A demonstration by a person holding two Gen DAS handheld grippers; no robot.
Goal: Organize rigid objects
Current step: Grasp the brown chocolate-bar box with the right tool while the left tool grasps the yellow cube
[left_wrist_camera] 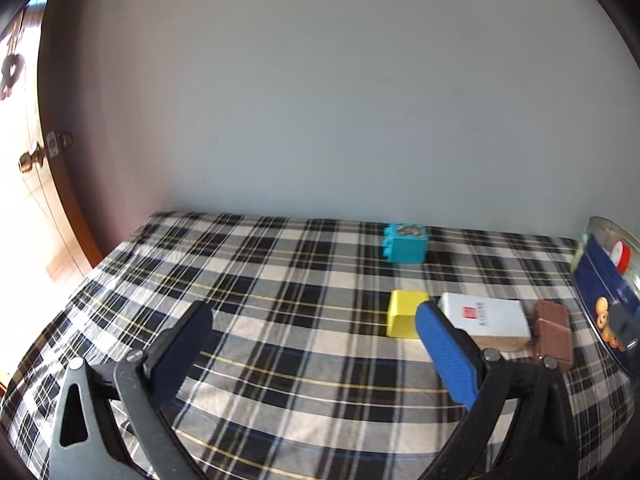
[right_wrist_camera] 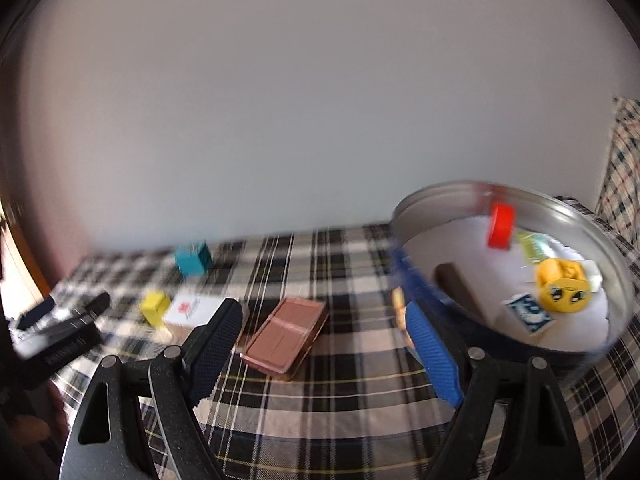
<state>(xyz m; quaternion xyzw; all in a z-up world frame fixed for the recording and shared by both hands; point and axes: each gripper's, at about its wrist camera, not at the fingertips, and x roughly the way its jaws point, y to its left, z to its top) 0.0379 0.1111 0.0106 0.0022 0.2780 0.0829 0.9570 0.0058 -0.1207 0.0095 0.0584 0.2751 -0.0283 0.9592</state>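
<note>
Both grippers, left gripper (left_wrist_camera: 314, 330) and right gripper (right_wrist_camera: 324, 326), gape wide, holding nothing. Left of the tin (right_wrist_camera: 420, 200) lies the brown case (right_wrist_camera: 284, 334) (stiff, light, probably slick); I'd pinch its long edges.

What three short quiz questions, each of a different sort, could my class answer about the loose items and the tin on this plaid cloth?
1. True or false: the left gripper is holding the yellow block.
2. Which lies inside the round tin? A) teal block B) red cap C) white box
3. Fill in: the brown case lies on the plaid ____.

Key
1. False: both grippers are open and empty, the right gripper too.
2. B
3. cloth
</note>
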